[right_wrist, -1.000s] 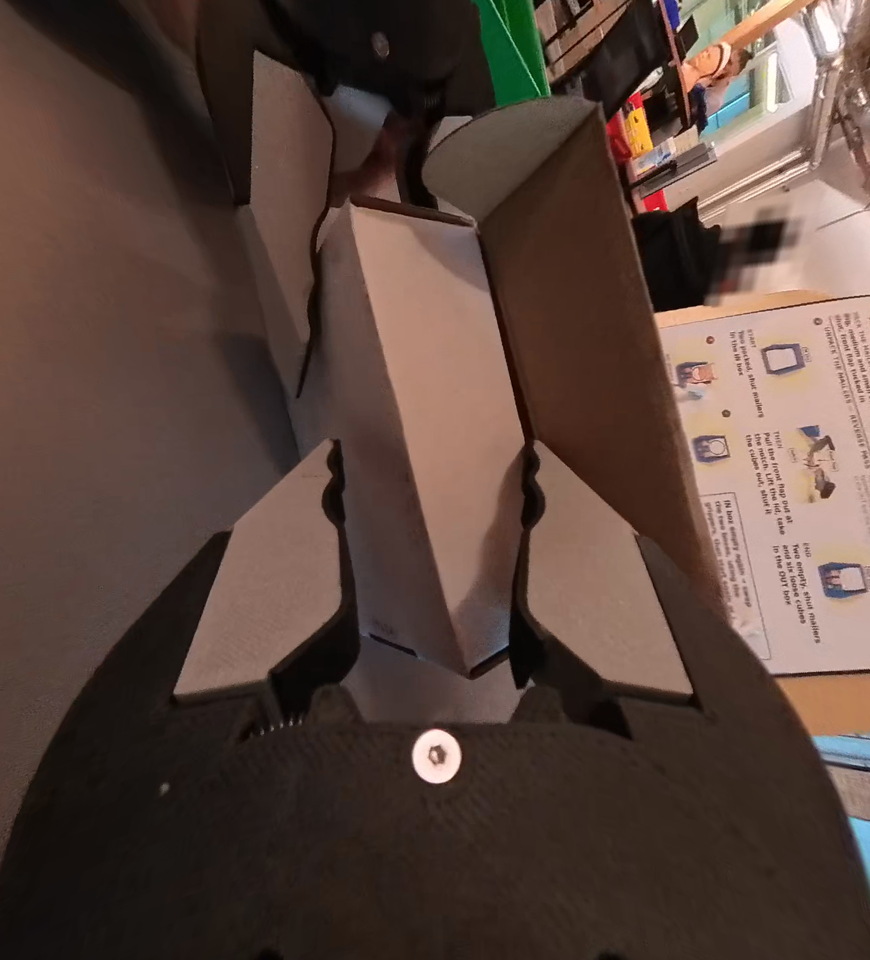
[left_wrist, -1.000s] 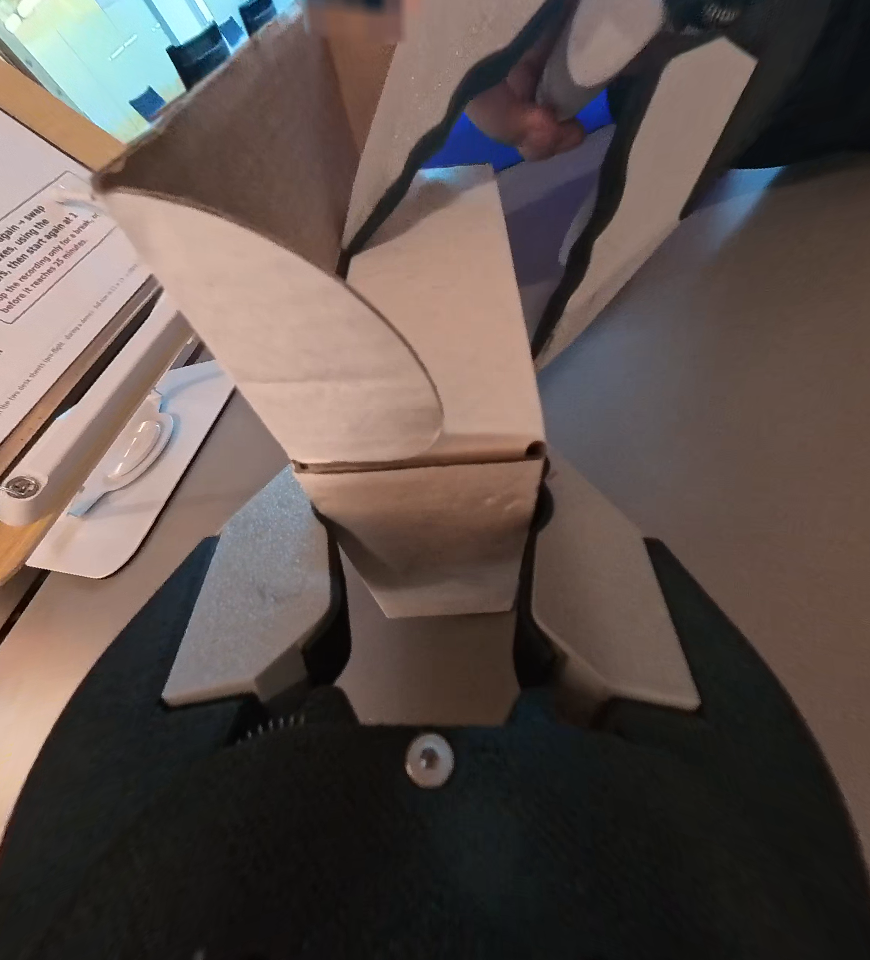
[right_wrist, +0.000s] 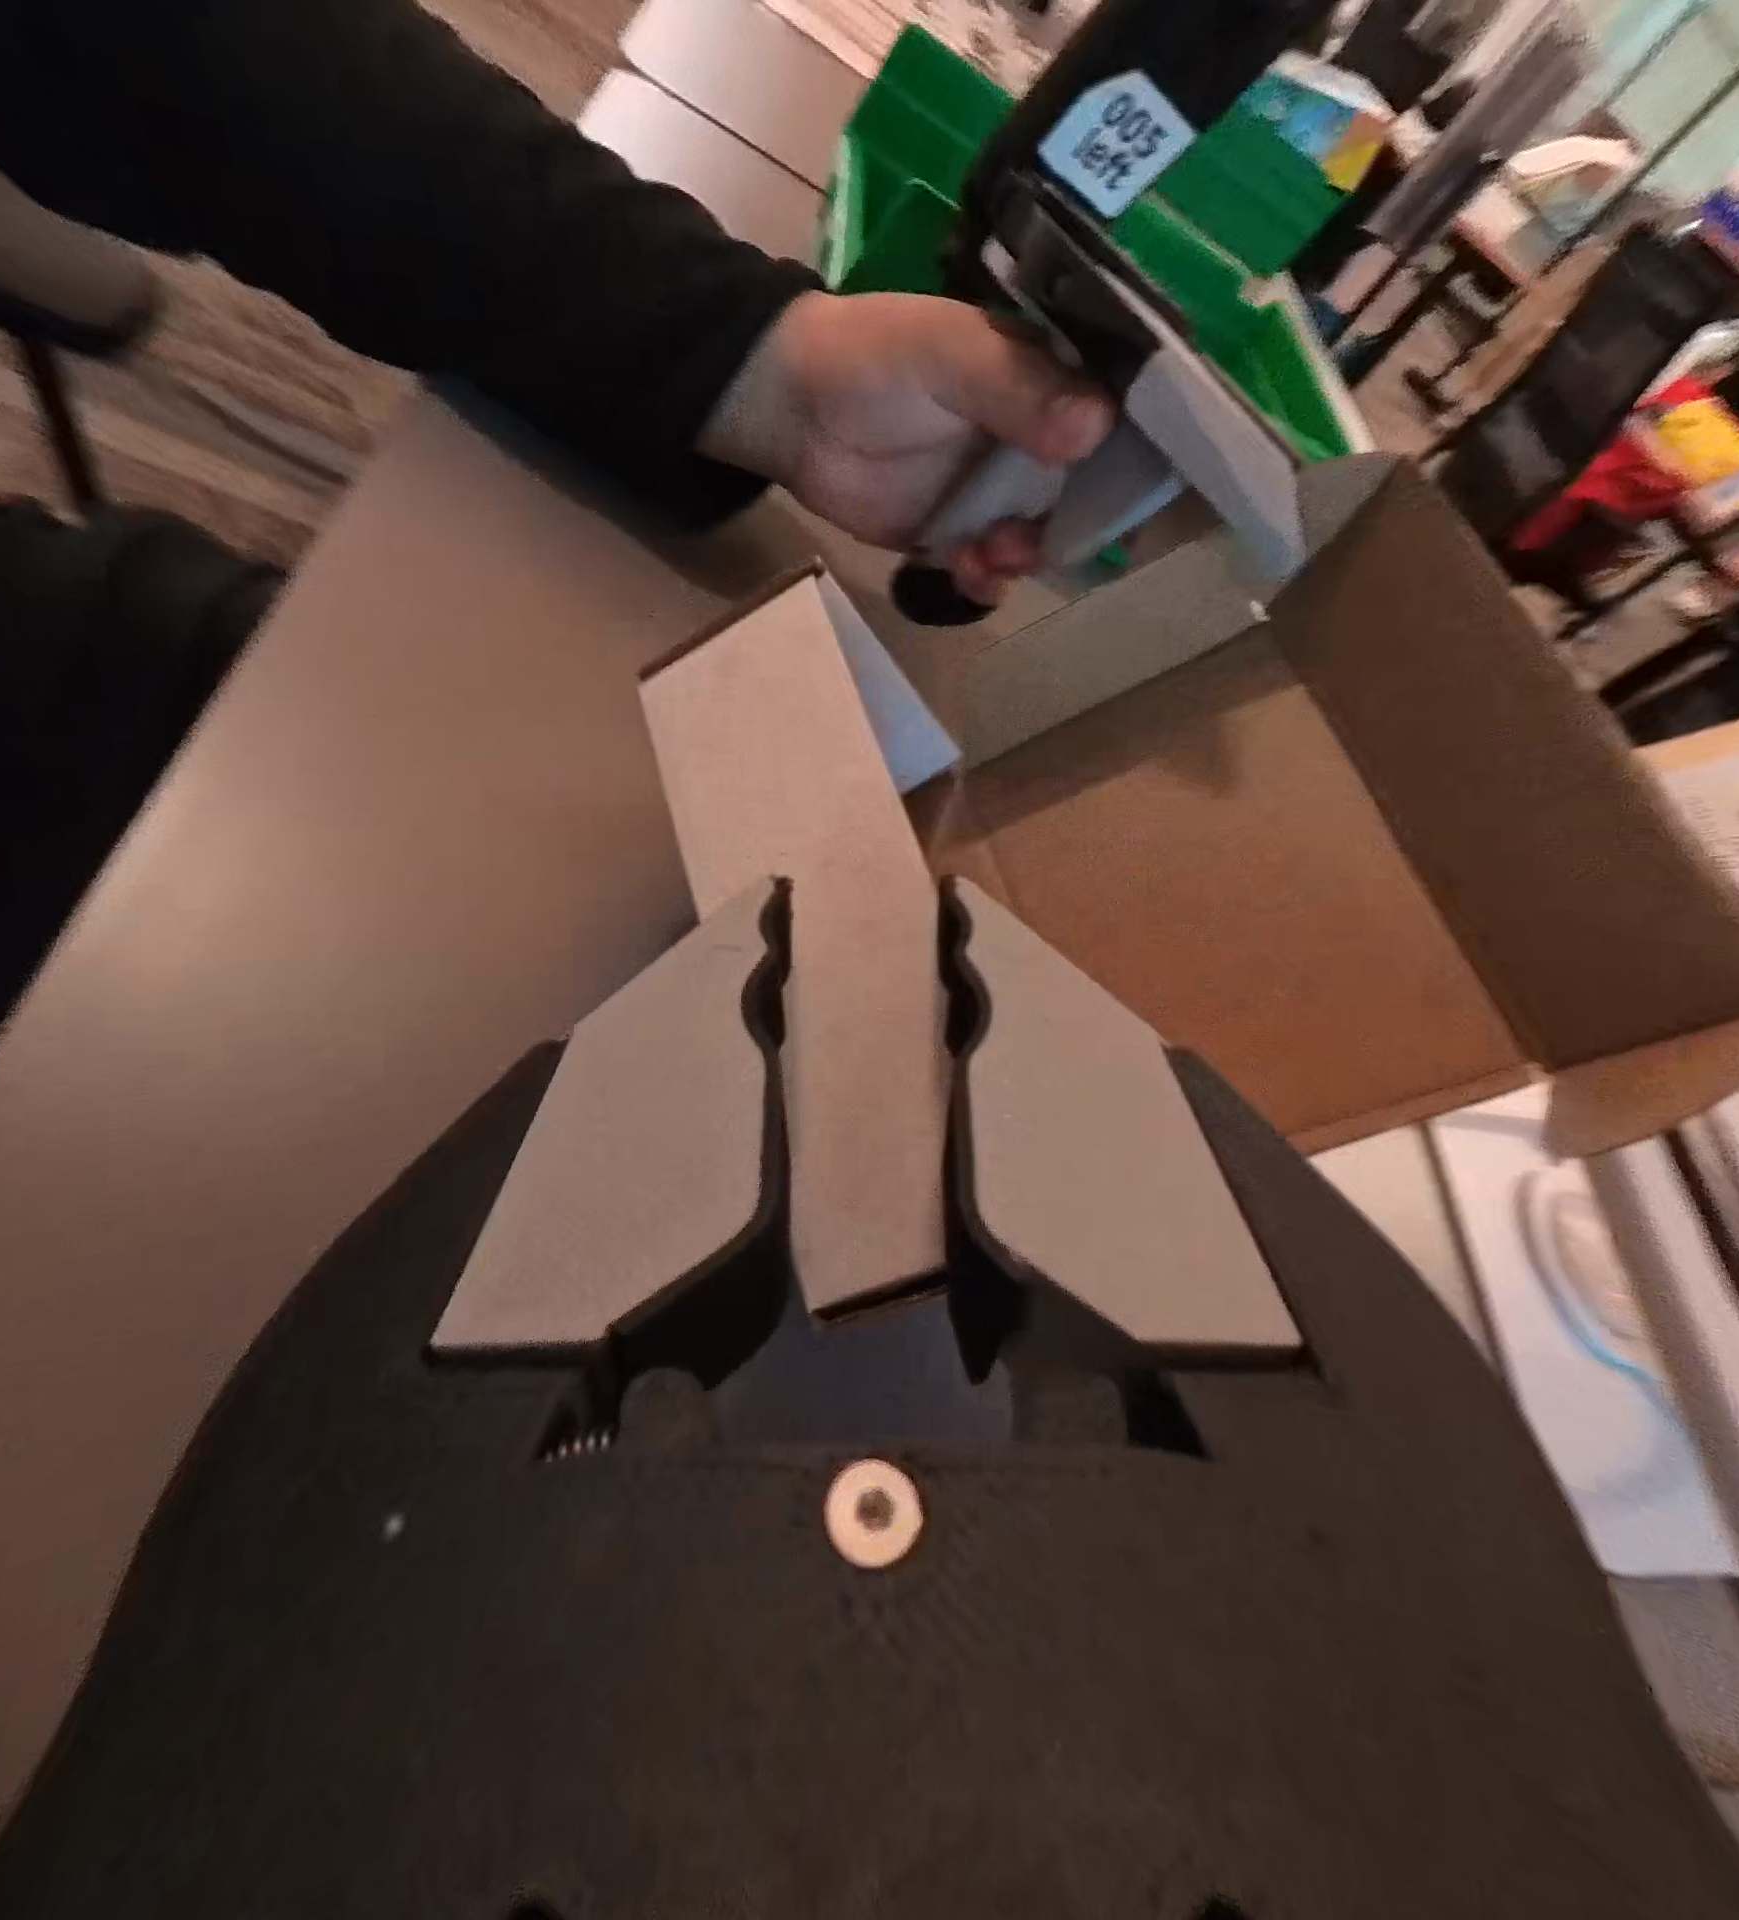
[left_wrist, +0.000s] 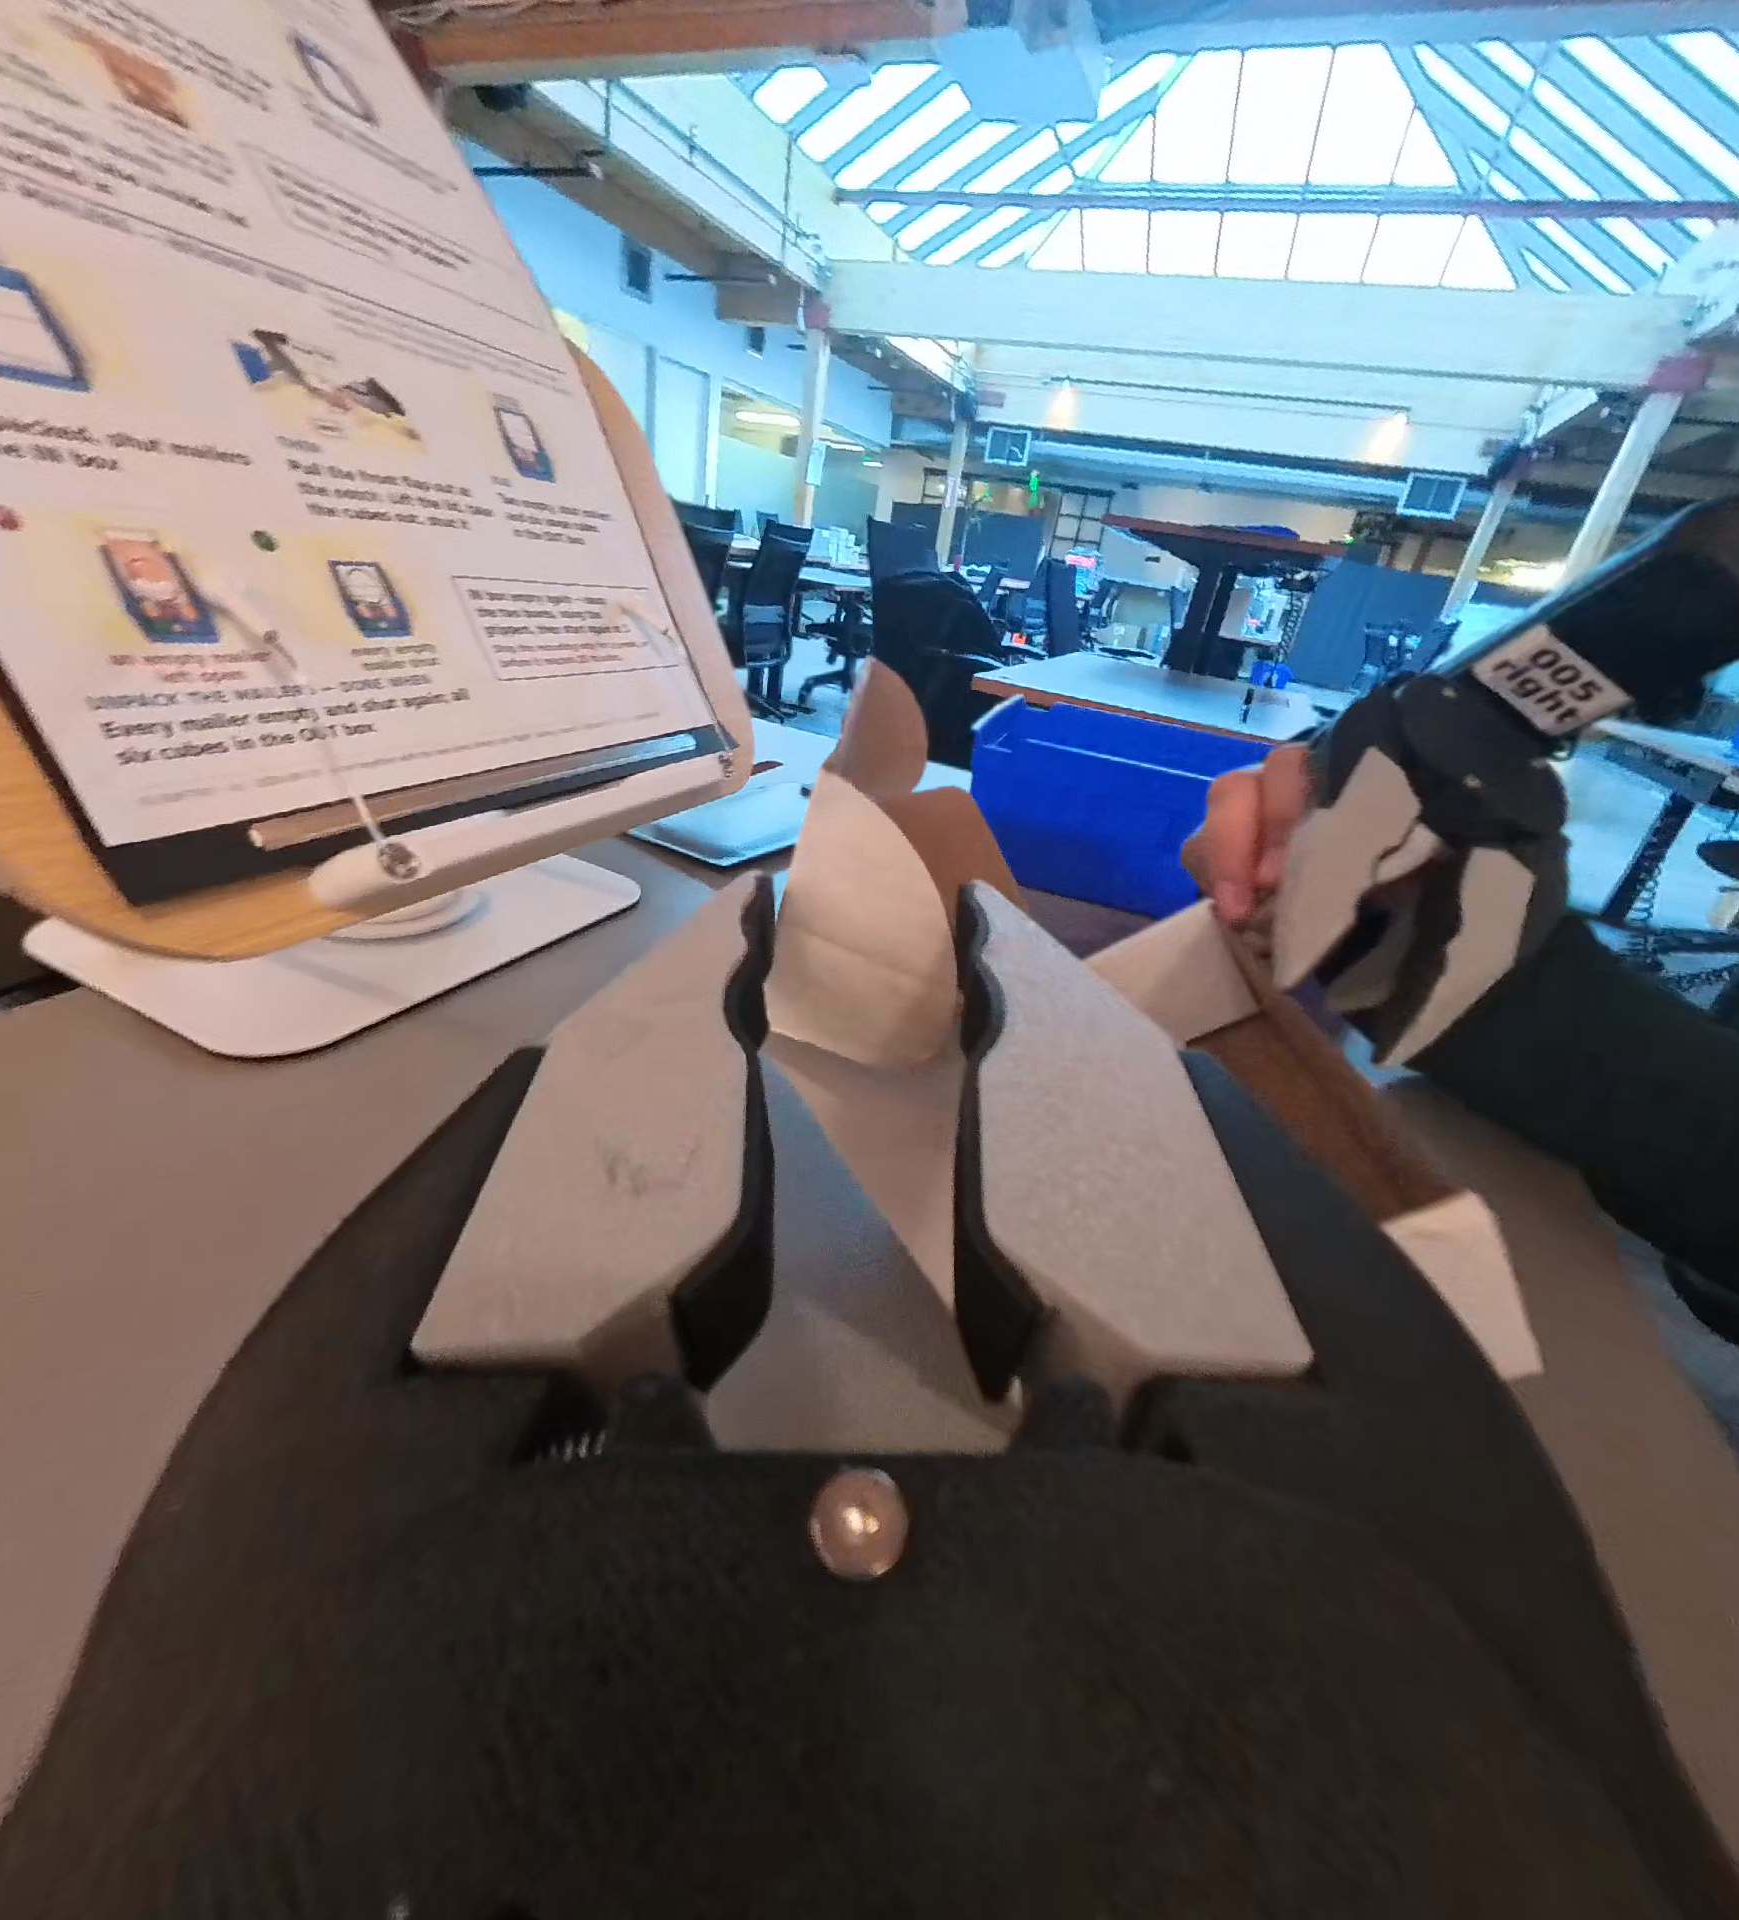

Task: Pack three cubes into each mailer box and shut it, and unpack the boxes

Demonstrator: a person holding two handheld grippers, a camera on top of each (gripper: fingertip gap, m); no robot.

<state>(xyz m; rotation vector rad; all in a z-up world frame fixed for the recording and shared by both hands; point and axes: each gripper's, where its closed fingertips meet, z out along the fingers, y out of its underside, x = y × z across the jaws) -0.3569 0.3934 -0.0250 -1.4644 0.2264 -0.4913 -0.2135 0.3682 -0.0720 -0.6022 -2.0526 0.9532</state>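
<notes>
Gripping one white side wall of the open mailer box [right_wrist: 1260, 914] at frame centre, the right gripper [right_wrist: 863, 914] clamps tight; the left gripper [left_wrist: 860, 914] pinches a rounded flap [left_wrist: 860, 935] at centre, over the grey table [left_wrist: 169, 1143].

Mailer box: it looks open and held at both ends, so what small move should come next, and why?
Probably fold the lid down. The mailer box gapes open and no cubes show inside it. The right tongs clamp its white front wall, and the left tongs pinch a rounded flap, so both ends look steadied.
</notes>
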